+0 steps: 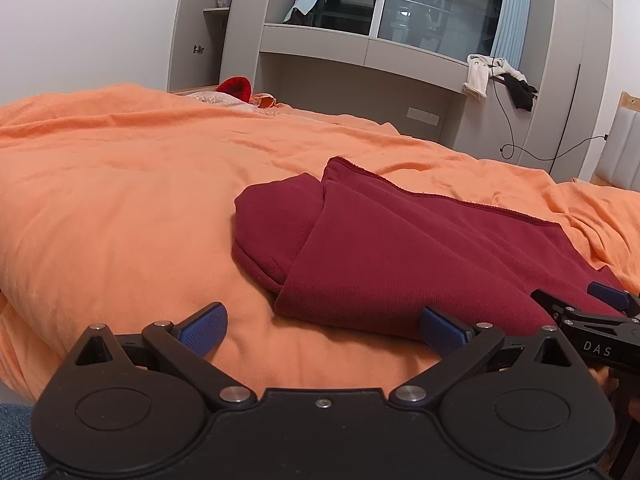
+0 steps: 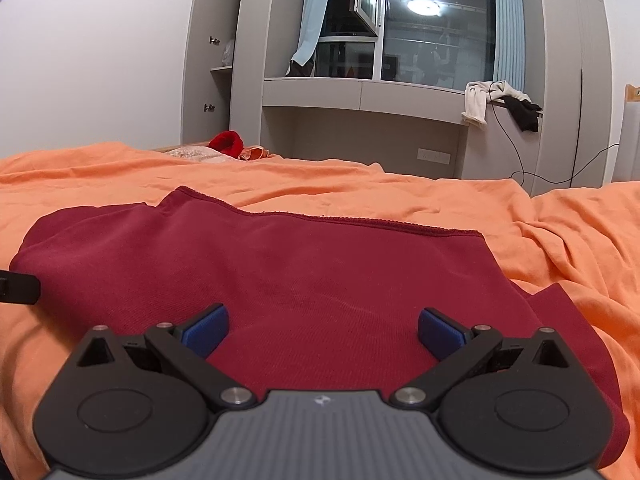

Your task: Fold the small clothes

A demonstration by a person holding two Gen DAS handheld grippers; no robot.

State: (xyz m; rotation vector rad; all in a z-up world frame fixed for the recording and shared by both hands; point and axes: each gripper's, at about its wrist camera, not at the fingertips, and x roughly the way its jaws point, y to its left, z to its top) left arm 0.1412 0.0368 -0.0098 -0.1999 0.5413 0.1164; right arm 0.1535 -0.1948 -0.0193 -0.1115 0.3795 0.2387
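A dark red garment (image 1: 400,248) lies partly folded on the orange bedspread (image 1: 120,200), one layer lapped over another at its left end. My left gripper (image 1: 324,330) is open and empty, low over the bedspread at the garment's near left corner. My right gripper (image 2: 324,332) is open and empty, just above the garment's (image 2: 280,272) near middle. The right gripper also shows at the right edge of the left wrist view (image 1: 580,304), over the garment. The left gripper's tip shows at the left edge of the right wrist view (image 2: 20,288).
A bright red item (image 2: 228,142) and a patterned cloth lie at the bed's far side. Grey cabinets and a window ledge (image 2: 360,96) stand behind, with white and black clothes (image 2: 500,104) draped on it. A cable hangs down to the right.
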